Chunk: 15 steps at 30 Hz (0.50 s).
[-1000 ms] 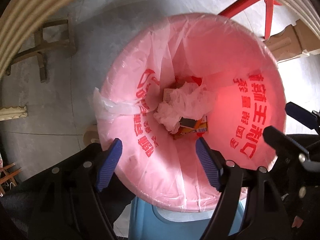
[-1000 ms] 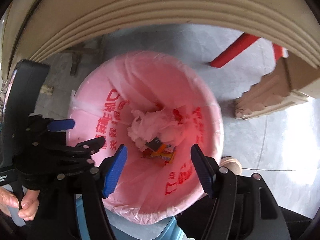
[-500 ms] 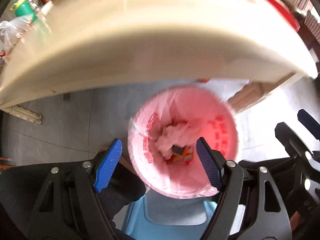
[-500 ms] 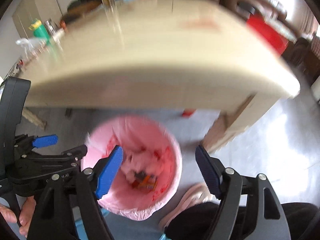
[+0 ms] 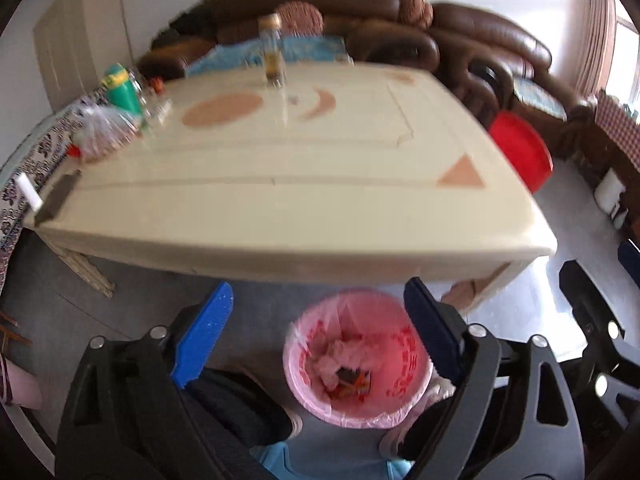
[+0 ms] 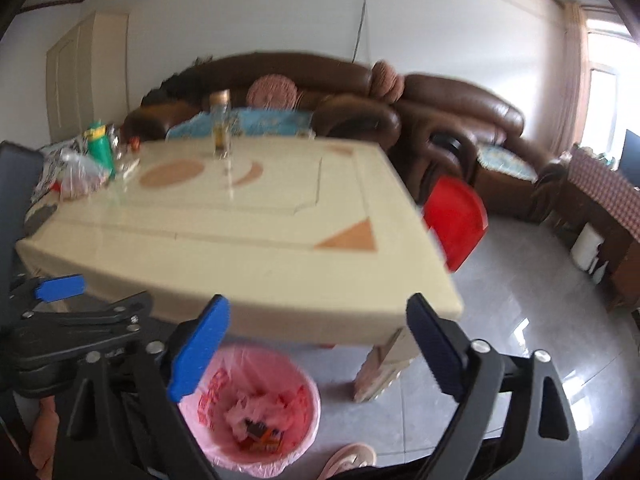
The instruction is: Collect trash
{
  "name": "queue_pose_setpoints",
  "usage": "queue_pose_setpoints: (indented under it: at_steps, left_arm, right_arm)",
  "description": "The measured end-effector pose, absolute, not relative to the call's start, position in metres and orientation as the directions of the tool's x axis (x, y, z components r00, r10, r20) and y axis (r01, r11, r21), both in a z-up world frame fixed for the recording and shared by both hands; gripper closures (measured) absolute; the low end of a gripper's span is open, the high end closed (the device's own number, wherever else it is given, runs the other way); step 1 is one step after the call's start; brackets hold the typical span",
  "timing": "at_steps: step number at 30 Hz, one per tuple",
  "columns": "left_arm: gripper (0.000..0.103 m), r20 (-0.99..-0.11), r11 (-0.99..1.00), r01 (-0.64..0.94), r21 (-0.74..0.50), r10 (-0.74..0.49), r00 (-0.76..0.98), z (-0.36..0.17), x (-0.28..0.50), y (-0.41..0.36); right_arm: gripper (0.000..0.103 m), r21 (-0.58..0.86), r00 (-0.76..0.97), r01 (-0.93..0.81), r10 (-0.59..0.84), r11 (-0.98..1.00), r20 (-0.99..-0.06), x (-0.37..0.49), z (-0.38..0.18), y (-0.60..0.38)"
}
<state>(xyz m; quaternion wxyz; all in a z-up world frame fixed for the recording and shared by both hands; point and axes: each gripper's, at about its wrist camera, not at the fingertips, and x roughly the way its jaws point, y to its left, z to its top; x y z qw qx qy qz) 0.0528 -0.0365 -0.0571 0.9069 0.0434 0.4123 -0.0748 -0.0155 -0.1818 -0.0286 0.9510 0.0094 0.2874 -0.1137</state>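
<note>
Your left gripper (image 5: 318, 334) points steeply down over the floor, its blue-padded jaws spread wide with nothing between them; they have just been opening further. Your right gripper (image 6: 316, 344) is tilted less steeply, so its camera takes in the whole room, and its jaws are likewise spread wide and bare, having just opened further too. From the right wrist you can see the left gripper's black frame at the left edge, with your fingers (image 6: 42, 436) wrapped low around its handle; from the left wrist the right gripper's frame shows at the far right edge. Ahead of both tools stands the cream table (image 5: 280, 184), its near edge above the fingertips in both views. On its far left corner sit a green bottle (image 5: 122, 90) and a clear crumpled bag (image 5: 102, 132), and a glass jar (image 5: 272, 54) stands near the far edge. A brown sofa (image 6: 460, 108) runs along the wall behind, and a red stool (image 6: 454, 220) stands at the table's right side. Low down, just beside the table's front leg, the pink-lined trash bin (image 5: 358, 358) sits on the grey floor, below and between the left gripper's fingertips. Inside it lie crumpled white paper (image 5: 344, 356) and small orange wrappers (image 5: 354, 384). A shoe (image 6: 350, 456) shows just beside the bin.
</note>
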Motion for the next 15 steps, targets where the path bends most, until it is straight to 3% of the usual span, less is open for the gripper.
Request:
queue_pose_setpoints:
  at_steps: [3, 6, 15]
  left_arm:
    - [0.008, -0.696, 0.986, 0.166, 0.025, -0.102, 0.711, -0.029, 0.037, -0.034]
    - [0.006, -0.652, 0.989, 0.127, 0.071, -0.050, 0.757, -0.005, 0.022, -0.033]
    - [0.006, -0.604, 0.991, 0.124, 0.049, -0.070, 0.794, 0.031, -0.006, -0.031]
  right_arm:
    - [0.010, -0.049, 0.837, 0.238, -0.231, 0.970, -0.495, -0.028, -0.003, -0.178]
    - [0.007, -0.054, 0.856, 0.260, -0.255, 0.964, -0.449, -0.042, 0.019, -0.173]
    - [0.007, -0.044, 0.872, 0.331, -0.323, 0.943, -0.367, -0.073, 0.056, -0.179]
